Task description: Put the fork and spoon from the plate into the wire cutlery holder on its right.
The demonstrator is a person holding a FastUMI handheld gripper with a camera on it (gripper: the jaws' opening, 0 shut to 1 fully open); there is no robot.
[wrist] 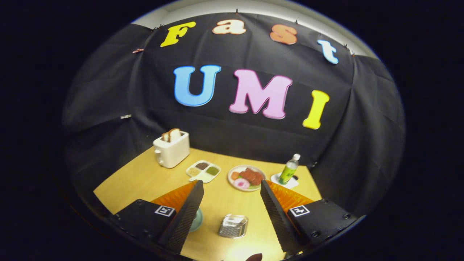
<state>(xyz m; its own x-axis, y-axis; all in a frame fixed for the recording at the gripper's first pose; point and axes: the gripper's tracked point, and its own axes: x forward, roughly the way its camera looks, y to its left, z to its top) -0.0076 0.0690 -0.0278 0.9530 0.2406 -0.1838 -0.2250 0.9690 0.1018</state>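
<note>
My gripper [232, 188] is open, held high above the wooden table [145, 181], with nothing between its fingers. Below and between the fingers stands the silver wire cutlery holder [233, 226]. To its left, a pale green plate [197, 220] peeks out from behind the left finger [185, 217], which hides most of it. I cannot make out the fork or the spoon; whatever lies on the plate is covered by that finger.
Beyond the fingers sit a white toaster [171, 149] with bread, a divided condiment tray [203, 170], a plate of food [247, 177] and a green bottle [289, 169] on a white coaster. Black cloth walls close the table's far side.
</note>
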